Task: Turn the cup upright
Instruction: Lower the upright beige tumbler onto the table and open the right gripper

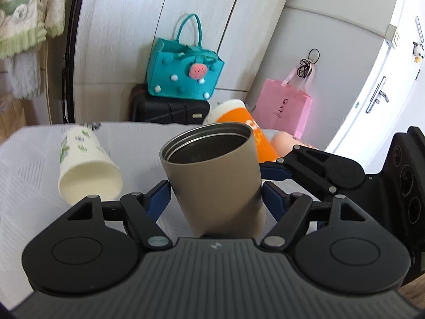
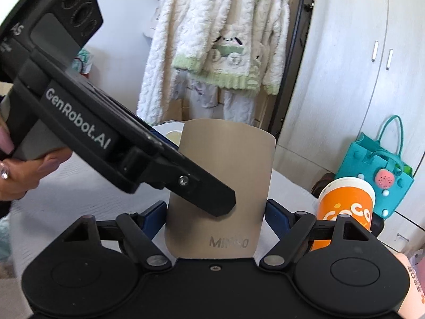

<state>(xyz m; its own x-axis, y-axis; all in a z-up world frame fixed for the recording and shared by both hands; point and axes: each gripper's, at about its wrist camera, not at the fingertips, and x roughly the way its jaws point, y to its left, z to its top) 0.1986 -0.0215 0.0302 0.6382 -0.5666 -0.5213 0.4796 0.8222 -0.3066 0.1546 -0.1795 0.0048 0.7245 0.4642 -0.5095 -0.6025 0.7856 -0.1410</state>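
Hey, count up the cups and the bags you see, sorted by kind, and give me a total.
Cups: 3, the metal cup, orange cup and white cup.
Bags: 2, the teal bag and pink bag.
Total: 5

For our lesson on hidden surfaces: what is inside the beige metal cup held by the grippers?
The left wrist view looks into the beige metal cup: bare steel walls show below its rim, with nothing visible in it. Its bottom is out of sight. The right wrist view shows only its outside.
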